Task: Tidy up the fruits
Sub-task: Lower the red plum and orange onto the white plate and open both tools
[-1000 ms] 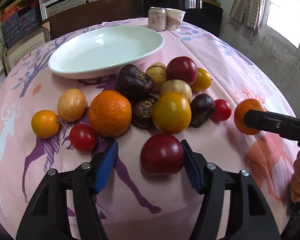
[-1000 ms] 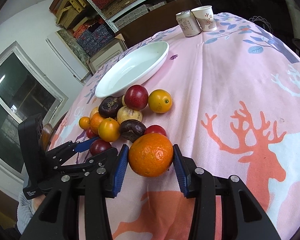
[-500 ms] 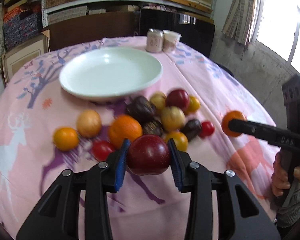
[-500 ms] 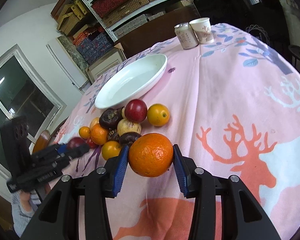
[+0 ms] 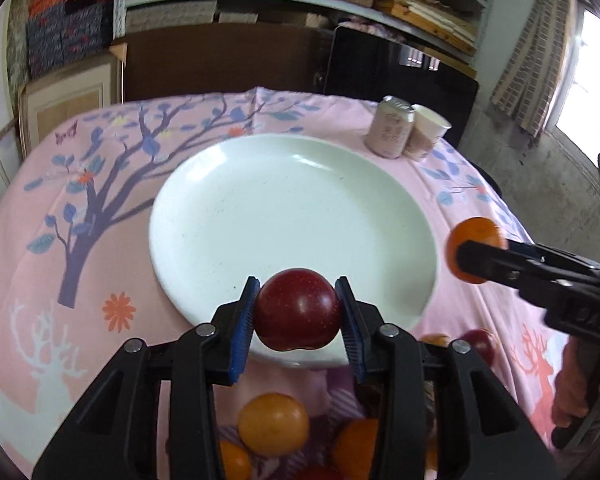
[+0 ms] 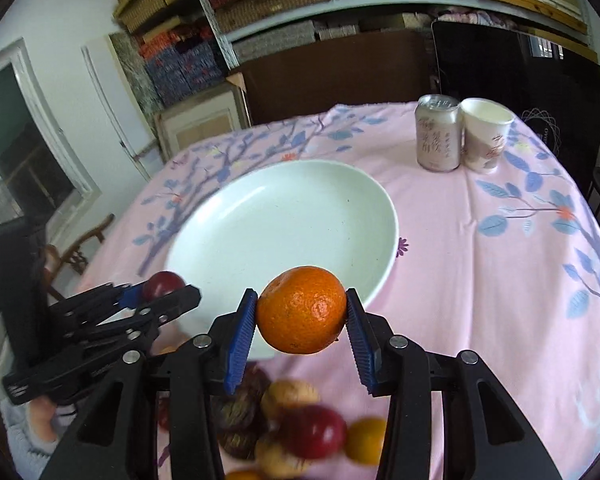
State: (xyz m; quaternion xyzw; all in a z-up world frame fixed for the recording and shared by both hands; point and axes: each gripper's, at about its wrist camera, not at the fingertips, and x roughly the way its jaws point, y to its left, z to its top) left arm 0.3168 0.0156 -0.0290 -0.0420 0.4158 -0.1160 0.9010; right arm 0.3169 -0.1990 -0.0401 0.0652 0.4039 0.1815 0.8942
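Left gripper (image 5: 298, 316): ribbed blue pads pinch one glossy dark-red round apple (image 5: 298, 314).
Right gripper (image 6: 302, 316): pads pinch one dimpled orange mandarin (image 6: 302, 310).
Plate: one smooth white round plate (image 5: 204, 208) at 12 o'clock.
Pile: perhaps six blurred loose fruits (image 6: 300, 432) at 6 o'clock.

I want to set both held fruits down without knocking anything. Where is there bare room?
The white plate is bare inside, rim to rim. Open cloth lies between its right rim and the can with its paper cup. It is crowded below the grippers, where the loose fruit pile sits.
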